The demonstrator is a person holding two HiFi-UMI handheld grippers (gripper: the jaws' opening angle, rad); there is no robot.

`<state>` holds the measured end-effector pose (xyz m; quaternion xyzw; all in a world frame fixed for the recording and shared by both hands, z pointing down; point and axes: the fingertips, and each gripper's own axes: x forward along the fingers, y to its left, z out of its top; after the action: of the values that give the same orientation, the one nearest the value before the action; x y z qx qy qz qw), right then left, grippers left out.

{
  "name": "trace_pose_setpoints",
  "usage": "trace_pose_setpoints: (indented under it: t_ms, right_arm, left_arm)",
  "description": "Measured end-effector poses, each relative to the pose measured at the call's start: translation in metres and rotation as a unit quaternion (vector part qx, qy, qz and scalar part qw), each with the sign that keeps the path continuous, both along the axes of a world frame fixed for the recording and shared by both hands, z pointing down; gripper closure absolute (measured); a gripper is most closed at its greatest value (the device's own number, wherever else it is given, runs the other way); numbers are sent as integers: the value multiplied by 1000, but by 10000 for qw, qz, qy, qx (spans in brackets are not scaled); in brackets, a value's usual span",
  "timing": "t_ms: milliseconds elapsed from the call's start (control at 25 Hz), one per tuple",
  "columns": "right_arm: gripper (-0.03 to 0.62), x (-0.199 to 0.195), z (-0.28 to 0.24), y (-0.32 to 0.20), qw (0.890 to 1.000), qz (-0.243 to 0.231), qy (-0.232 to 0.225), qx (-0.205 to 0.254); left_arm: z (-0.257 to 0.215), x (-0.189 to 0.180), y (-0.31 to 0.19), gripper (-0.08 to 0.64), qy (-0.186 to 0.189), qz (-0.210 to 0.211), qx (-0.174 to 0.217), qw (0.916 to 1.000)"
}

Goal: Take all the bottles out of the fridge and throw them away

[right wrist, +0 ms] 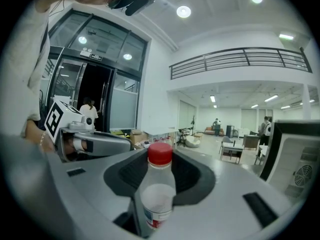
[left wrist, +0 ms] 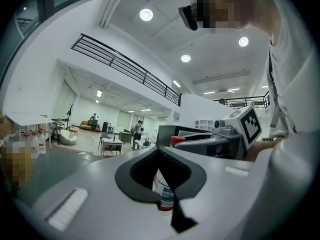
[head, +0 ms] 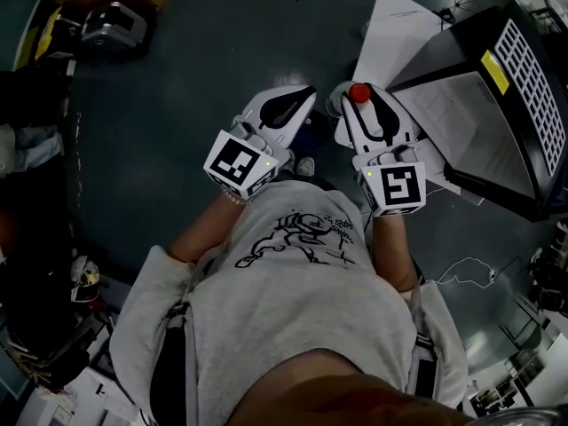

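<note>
In the head view both grippers are held side by side in front of the person's chest, over a dark floor. My right gripper point(head: 362, 106) point(right wrist: 159, 186) is shut on a clear plastic bottle point(right wrist: 157, 199) with a red cap point(head: 359, 92) and a red-and-blue label, which stands upright between the jaws. My left gripper point(head: 300, 98) point(left wrist: 163, 186) is shut. A second bottle point(left wrist: 164, 193), white with a blue label, sits in the slit between its jaws, mostly hidden by them. A bluish part of it point(head: 304, 125) shows under the tips.
A black fridge point(head: 484, 105) with a white grille stands at the right, and its edge point(right wrist: 292, 156) appears in the right gripper view. A white sheet point(head: 390, 25) lies on the floor beyond it. Boxes point(head: 106, 7) sit at the upper left. People and tables stand far off.
</note>
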<state>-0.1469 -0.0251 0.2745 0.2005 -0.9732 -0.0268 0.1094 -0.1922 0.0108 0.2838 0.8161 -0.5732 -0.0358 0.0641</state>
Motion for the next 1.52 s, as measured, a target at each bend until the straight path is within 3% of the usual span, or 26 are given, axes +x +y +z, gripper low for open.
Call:
trace_pose_setpoints:
  t_ms: [920,1520]
  right_arm:
    - [442,-16,91,9,9977,-36,254,-625]
    - [440,-24,154,21,9952,-178,551,-790]
  left_arm:
    - [81,-10,4,551,46,-58,-626,9980]
    - [139,-15,3,551,143,-116,-1021,9946]
